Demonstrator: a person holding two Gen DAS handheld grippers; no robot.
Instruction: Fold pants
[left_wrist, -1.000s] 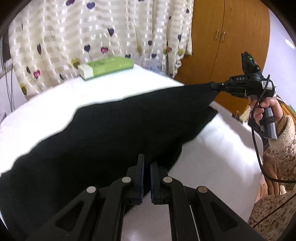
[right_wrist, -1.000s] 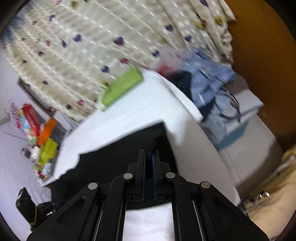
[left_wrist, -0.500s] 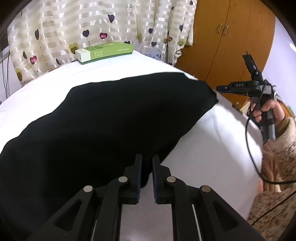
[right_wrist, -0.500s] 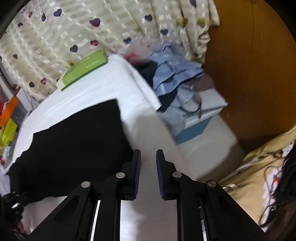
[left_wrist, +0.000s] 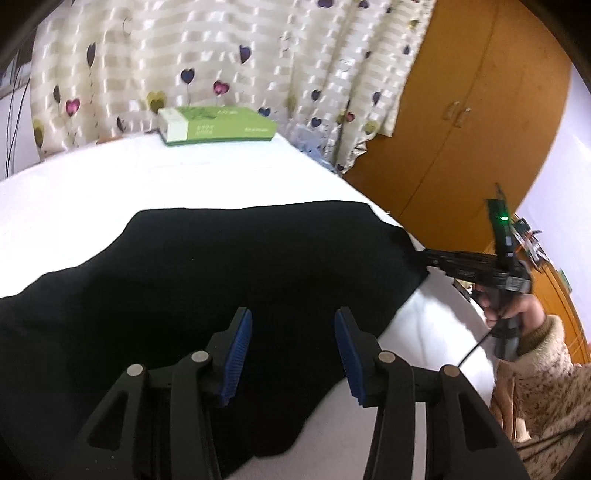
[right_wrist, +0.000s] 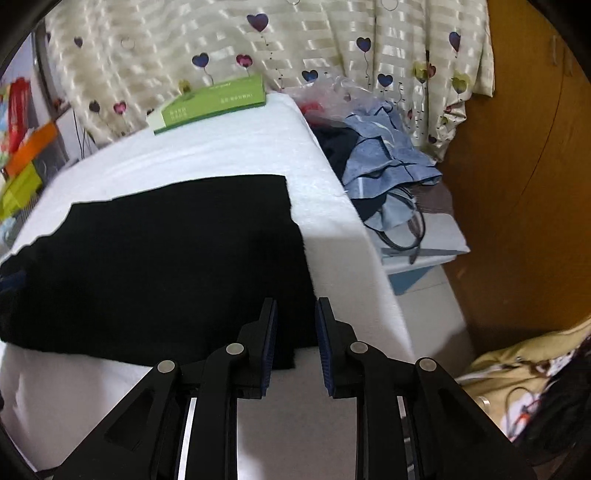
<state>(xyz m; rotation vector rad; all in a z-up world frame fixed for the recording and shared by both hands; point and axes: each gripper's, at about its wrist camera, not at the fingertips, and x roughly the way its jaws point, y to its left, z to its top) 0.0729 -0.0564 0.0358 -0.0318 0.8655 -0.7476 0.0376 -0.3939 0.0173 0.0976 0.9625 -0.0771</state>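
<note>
The black pants (left_wrist: 207, 295) lie flat on the white table (left_wrist: 110, 177). My left gripper (left_wrist: 293, 350) hovers open above their near edge, with nothing between its blue pads. In the left wrist view the right gripper (left_wrist: 424, 256) reaches the pants' right corner, held by a hand (left_wrist: 506, 310). In the right wrist view the pants (right_wrist: 166, 266) spread to the left, and my right gripper (right_wrist: 295, 339) stands open over their near right corner, the cloth edge lying under the gap between its fingers.
A green box (left_wrist: 218, 125) sits at the table's far edge before a heart-print curtain (left_wrist: 221, 55). Blue clothes (right_wrist: 384, 166) pile on a box right of the table (right_wrist: 332, 206). A wooden wardrobe (left_wrist: 480, 129) stands at right.
Both grippers let go of the pants and opened. The cloth, held up a second ago, now lies flat on the table. The right gripper came back to the right corner.
</note>
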